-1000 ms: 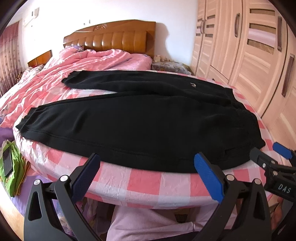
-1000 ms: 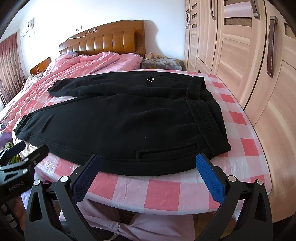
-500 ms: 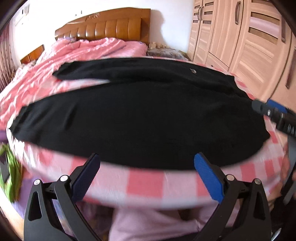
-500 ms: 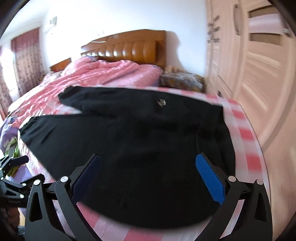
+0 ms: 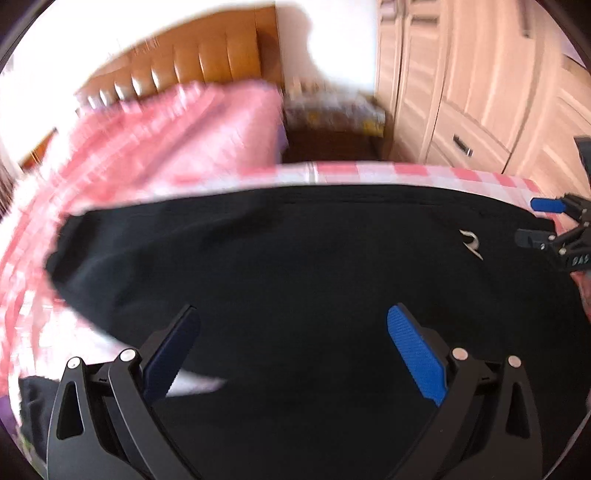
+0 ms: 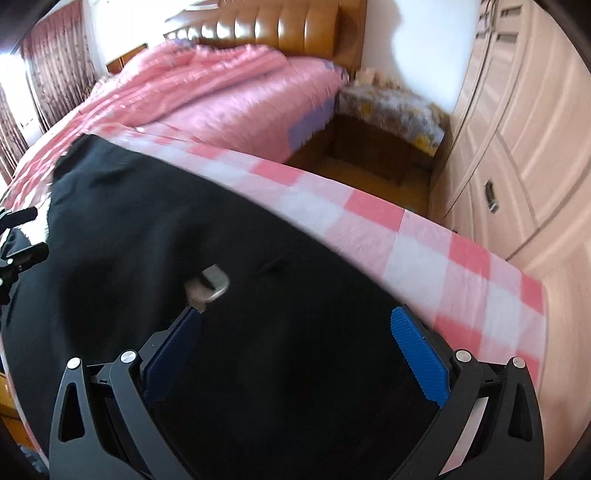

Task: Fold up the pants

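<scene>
A bed (image 6: 221,92) with a pink quilt (image 6: 207,74) and a brown padded headboard (image 6: 295,26) is seen at the back, and pale wooden wardrobe doors (image 6: 535,129) are seen along the right. In front of the bed, a surface covered by a pink and white checked cloth (image 6: 406,236) is seen. The black pants (image 5: 295,266) are spread flat over this cloth and fill most of both views; a small white logo (image 5: 471,242) is seen on them toward the right of the left wrist view. A low cabinet (image 6: 384,147) with a patterned cover is seen between bed and wardrobe.

The left tool (image 5: 293,347) is held over the pants with its blue pads wide apart, and nothing is gripped between them. The right tool (image 6: 295,349) is likewise held spread wide above the black fabric, near the edge beside the checked cloth, with nothing gripped. Both views are blurred, so whether the pads touch the fabric cannot be told.
</scene>
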